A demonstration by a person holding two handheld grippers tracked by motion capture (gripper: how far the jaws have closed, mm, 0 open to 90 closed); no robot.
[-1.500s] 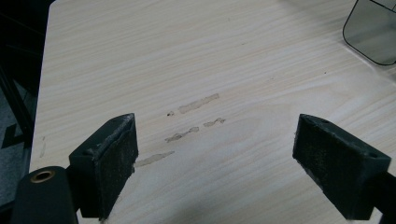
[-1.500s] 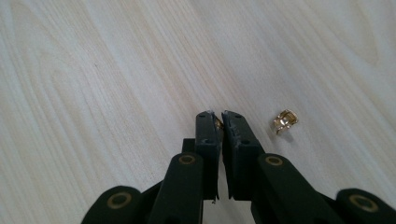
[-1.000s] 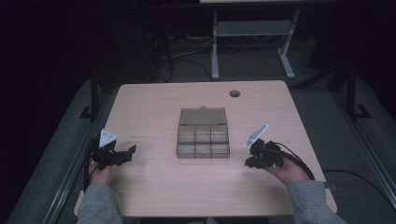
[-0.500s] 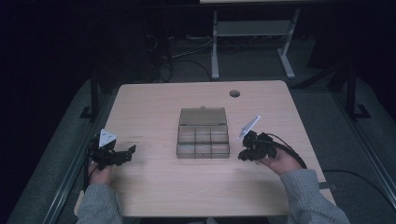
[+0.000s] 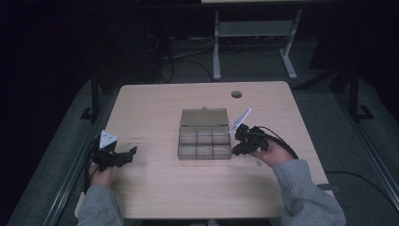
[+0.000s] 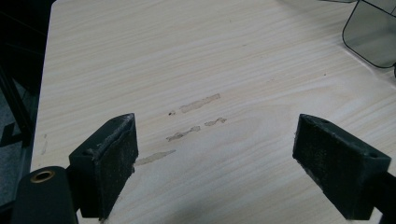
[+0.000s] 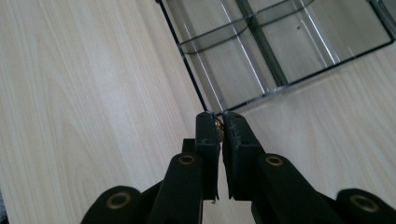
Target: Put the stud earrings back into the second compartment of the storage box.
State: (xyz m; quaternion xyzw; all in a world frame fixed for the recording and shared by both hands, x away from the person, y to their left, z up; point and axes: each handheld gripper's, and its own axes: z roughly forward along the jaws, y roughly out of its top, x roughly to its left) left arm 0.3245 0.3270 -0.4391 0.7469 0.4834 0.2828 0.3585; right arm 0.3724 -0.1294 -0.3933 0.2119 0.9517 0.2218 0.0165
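From the high view, my left hand-held gripper [image 5: 133, 150] rests at the left edge of the surface [image 5: 155, 197], well apart from the work; in the left gripper view its jaws stand spread wide with nothing but bare wood between them. At the centre sits the clear compartment box [image 5: 204, 143], lid open and folded back, its long axis running left to right across the surface. My right hand-held gripper [image 5: 235, 136] is just beside the box's right end, so the right hand is by far the nearer one. In the right gripper view its jaws are pressed together on a small brownish piece [image 7: 218, 125], too small to identify. The box corner lies directly ahead of the tips, and the nearest compartment [image 7: 243, 79] is just beyond. I judge the coming move to be a short forward carry over the wall into that compartment.
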